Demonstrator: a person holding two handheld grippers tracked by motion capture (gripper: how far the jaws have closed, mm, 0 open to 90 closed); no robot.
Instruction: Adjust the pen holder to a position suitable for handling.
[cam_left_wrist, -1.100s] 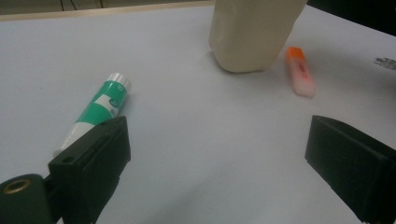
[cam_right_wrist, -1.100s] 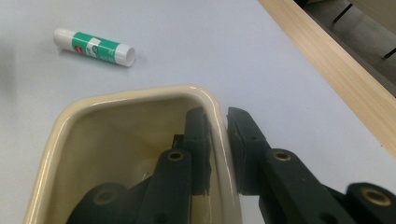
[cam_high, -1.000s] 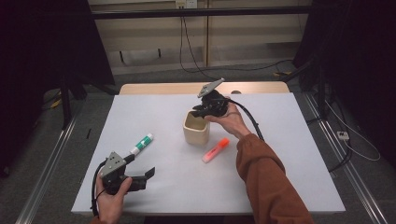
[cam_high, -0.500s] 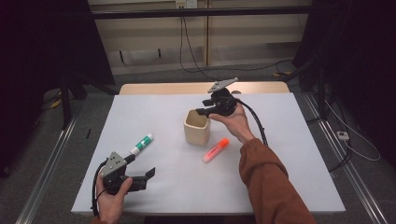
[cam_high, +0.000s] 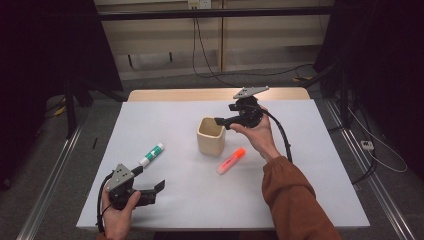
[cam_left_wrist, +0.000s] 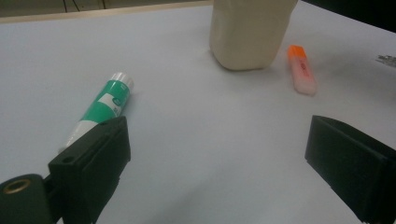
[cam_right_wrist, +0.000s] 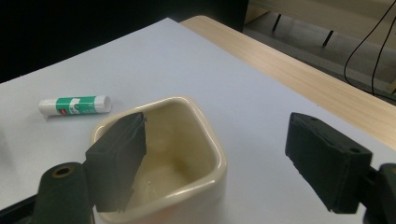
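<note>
A cream square cup (cam_high: 210, 136) stands upright mid-table, and its inside (cam_right_wrist: 187, 140) looks empty. An orange highlighter (cam_high: 231, 161) lies just right of it and a green-and-white glue stick (cam_high: 151, 154) lies to its left. My right gripper (cam_high: 226, 115) hovers open just behind and right of the cup's rim, holding nothing. In the right gripper view (cam_right_wrist: 224, 158) its left jaw overlaps the cup's near rim. My left gripper (cam_high: 148, 178) rests open near the front left edge. In its own view (cam_left_wrist: 219, 158) the glue stick (cam_left_wrist: 105, 105) lies just beyond its left jaw.
The white table top (cam_high: 165, 120) has a wooden strip (cam_high: 210, 94) along its far edge. Cables trail from both grippers, and the right one (cam_high: 285, 137) loops past the forearm. From the left gripper the cup (cam_left_wrist: 250, 32) and highlighter (cam_left_wrist: 301, 70) lie farther ahead.
My right gripper has drifted a little to the right, away from above the cup's back rim. The left gripper and the objects have stayed put.
</note>
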